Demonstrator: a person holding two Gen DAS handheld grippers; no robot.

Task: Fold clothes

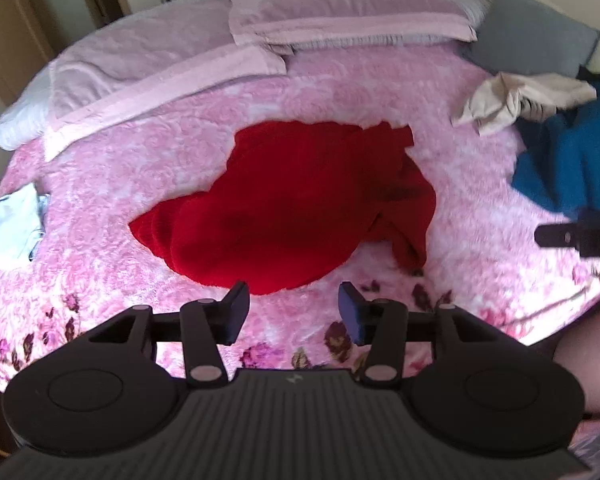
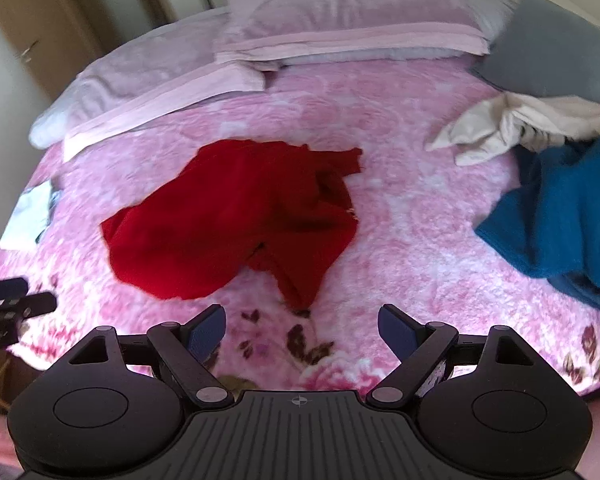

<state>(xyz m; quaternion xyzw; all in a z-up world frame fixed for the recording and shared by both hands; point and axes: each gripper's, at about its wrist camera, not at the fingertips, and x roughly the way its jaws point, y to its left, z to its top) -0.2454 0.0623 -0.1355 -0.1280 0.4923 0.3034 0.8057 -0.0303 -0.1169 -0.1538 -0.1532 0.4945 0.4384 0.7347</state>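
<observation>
Garments: one red (image 1: 292, 204), one blue (image 1: 572, 168), one cream (image 1: 512, 100).

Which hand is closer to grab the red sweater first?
Probably the left. The left gripper hangs open right at the red sweater's near edge, while the right gripper sits a little farther back, facing only its dangling corner.

Garment (image 1: 292, 204) mid-bed (image 1: 460, 220); pillows (image 1: 340, 8) behind.

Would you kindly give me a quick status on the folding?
Both grippers open, empty: left gripper, right gripper. Red garment crumpled on bed, unfolded. Nothing in the way.
</observation>
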